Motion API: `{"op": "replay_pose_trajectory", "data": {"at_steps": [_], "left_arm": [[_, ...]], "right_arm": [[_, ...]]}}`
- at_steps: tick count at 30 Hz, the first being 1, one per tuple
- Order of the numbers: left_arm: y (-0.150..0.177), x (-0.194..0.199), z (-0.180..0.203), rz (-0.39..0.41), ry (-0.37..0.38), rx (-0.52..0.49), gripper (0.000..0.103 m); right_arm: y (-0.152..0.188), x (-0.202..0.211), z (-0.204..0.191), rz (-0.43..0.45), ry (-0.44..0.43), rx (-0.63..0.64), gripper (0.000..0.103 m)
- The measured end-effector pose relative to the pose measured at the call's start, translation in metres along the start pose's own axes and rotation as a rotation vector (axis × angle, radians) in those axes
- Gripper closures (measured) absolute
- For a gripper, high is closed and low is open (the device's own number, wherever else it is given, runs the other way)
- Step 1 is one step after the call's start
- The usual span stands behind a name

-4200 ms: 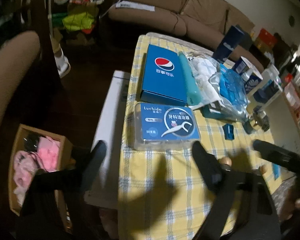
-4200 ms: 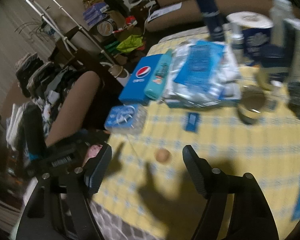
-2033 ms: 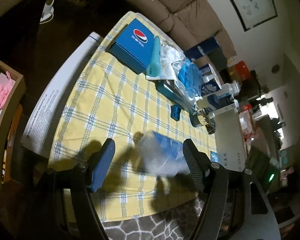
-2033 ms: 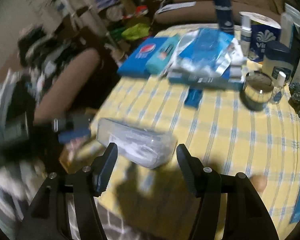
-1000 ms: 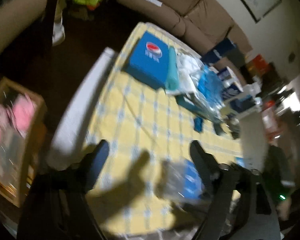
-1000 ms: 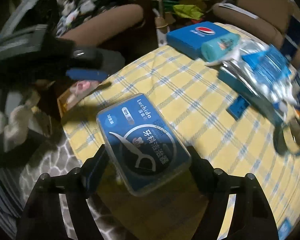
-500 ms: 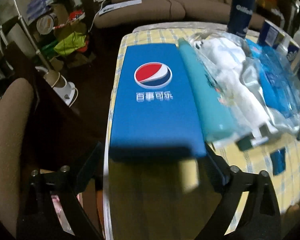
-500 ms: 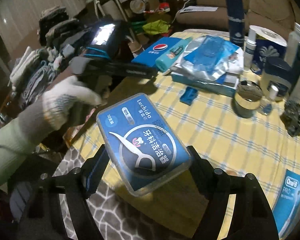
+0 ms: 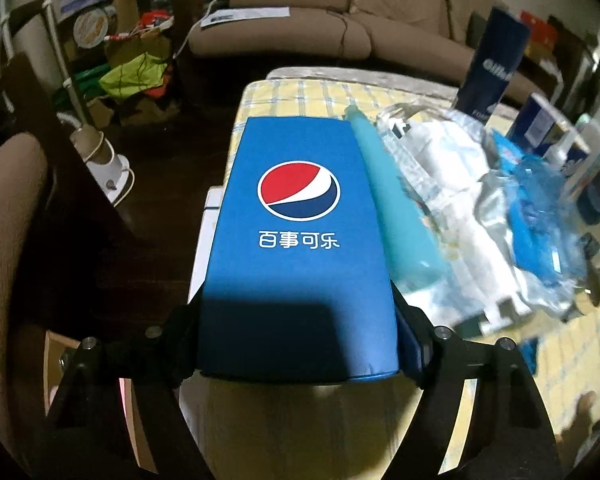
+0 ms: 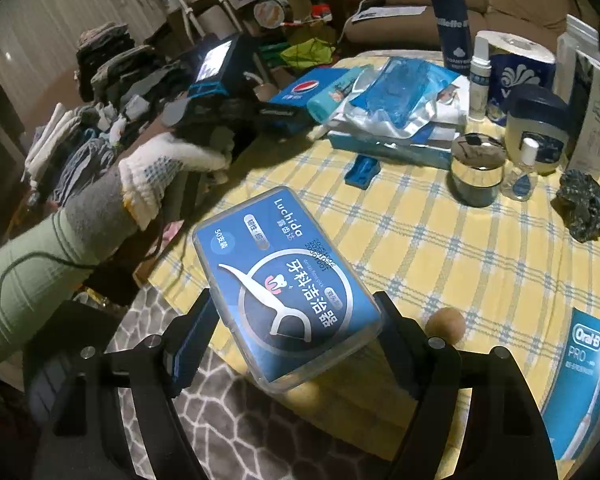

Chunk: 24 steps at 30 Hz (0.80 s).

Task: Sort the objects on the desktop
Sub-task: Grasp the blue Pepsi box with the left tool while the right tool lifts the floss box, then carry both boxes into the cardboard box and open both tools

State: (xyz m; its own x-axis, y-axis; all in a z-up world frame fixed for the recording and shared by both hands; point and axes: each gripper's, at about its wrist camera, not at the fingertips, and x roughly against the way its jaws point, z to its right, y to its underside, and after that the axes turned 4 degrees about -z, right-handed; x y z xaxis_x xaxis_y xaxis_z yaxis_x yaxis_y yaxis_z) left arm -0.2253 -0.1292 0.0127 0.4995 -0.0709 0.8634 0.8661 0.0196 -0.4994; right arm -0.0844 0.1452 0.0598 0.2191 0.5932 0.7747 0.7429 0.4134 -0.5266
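Note:
A blue Pepsi box [image 9: 300, 200] lies at the left edge of the yellow checked tablecloth [image 9: 296, 92]. My left gripper [image 9: 296, 332] straddles its near end. The jaws are closing, and both fingers lie flat against the box's sides. In the right wrist view, a gloved hand [image 10: 168, 172] holds that gripper at the Pepsi box [image 10: 304, 86]. My right gripper [image 10: 296, 336] is shut on a clear floss-pick box with a blue label [image 10: 284, 284]. It holds the box tilted above the table's near edge.
A teal tube [image 9: 396, 208] and plastic bags [image 9: 460, 200] crowd the Pepsi box's right side. Farther right are a shaving-foam can [image 10: 452, 20], a metal tin [image 10: 478, 172], a jar [image 10: 536, 128], a dark rock [image 10: 582, 204], a small brown ball [image 10: 445, 326] and an Oral-B box [image 10: 580, 380].
My left gripper has come from the table's near side up to the Pepsi box, and its fingers have narrowed onto the sides. My right gripper still holds the floss-pick box.

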Motion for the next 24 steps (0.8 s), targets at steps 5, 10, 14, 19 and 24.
{"op": "replay_pose_trajectory", "data": {"at_steps": [5, 10, 14, 19, 24], "left_arm": [[0.032, 0.045, -0.018, -0.001, 0.083, 0.100, 0.027], [0.074, 0.093, -0.021, 0.011, 0.134, 0.156, 0.027], [0.099, 0.138, -0.009, 0.065, 0.188, 0.184, 0.027], [0.089, 0.185, 0.039, 0.113, 0.270, 0.135, 0.027], [0.056, 0.215, 0.131, 0.137, 0.342, 0.040, 0.027]], "right_arm": [[0.001, 0.023, -0.002, 0.032, 0.010, 0.000, 0.024], [0.006, 0.047, -0.005, 0.075, -0.007, -0.041, 0.024], [0.011, 0.072, -0.007, 0.113, -0.009, -0.072, 0.024], [0.013, 0.113, 0.005, 0.159, 0.043, -0.116, 0.024], [0.014, 0.166, 0.042, 0.197, 0.139, -0.167, 0.024]]}}
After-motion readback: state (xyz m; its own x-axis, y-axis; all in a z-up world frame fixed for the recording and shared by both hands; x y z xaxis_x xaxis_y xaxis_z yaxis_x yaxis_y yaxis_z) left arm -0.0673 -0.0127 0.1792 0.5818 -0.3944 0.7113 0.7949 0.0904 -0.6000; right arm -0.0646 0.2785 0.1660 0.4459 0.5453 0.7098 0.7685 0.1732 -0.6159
